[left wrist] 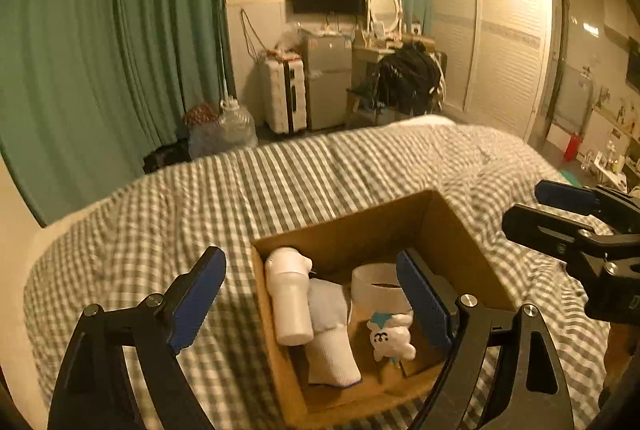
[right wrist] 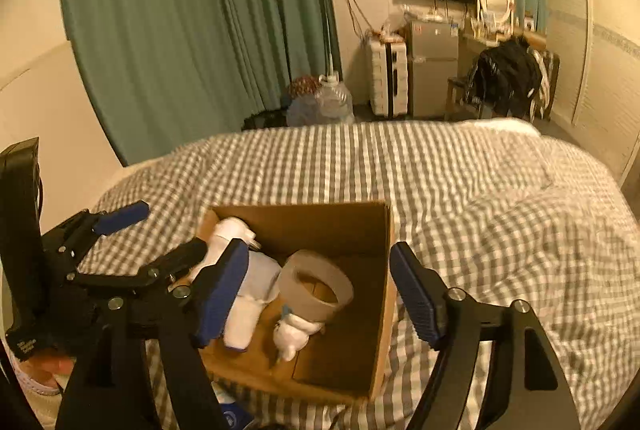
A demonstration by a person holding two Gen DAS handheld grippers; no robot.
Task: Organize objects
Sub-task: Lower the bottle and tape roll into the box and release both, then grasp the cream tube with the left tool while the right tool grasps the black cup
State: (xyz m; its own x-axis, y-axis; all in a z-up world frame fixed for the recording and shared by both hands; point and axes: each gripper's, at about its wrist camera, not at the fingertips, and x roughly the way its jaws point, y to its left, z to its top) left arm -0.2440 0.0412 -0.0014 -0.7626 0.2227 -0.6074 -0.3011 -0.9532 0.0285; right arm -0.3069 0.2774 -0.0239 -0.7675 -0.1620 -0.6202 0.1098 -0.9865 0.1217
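Now four items in cardboard box [left wrist: 452, 226]

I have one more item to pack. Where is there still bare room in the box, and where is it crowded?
The cardboard box is bare along its right wall, beside the tape roll and plush toy. Its left half is crowded: white bottle against sock. Outside, the checked quilt lies bare to the right and beyond the box.

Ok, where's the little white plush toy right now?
In both wrist views, the plush toy lies inside the cardboard box, just in front of the tape roll, right of the white sock.
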